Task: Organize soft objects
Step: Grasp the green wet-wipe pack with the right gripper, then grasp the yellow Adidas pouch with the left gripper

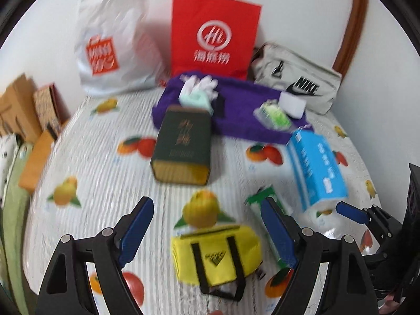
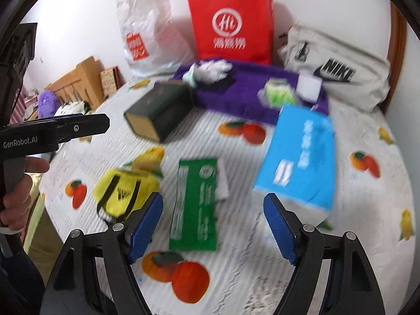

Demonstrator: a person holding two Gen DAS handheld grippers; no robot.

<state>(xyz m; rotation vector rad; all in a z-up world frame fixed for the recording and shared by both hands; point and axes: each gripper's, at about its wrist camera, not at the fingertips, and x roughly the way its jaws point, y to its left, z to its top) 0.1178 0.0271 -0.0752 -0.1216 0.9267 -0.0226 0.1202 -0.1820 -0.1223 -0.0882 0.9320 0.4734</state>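
Note:
On a round table with a fruit-print cloth (image 1: 110,173) lie a small yellow bag (image 1: 218,254) (image 2: 123,191), a green packet (image 2: 195,202) (image 1: 270,210), a blue tissue pack (image 1: 315,168) (image 2: 299,157), a dark green box (image 1: 182,145) (image 2: 157,109) and a purple towel (image 1: 241,110) (image 2: 249,92) with white gloves (image 1: 202,84) and small packs on it. My left gripper (image 1: 207,228) is open above the yellow bag. My right gripper (image 2: 214,223) is open over the green packet.
A red paper bag (image 1: 214,30) (image 2: 232,23), a white plastic bag (image 1: 113,44) (image 2: 147,31) and a grey Nike pouch (image 1: 296,81) (image 2: 336,68) stand at the back against the wall. Wooden furniture and boxes (image 1: 23,107) are at the left.

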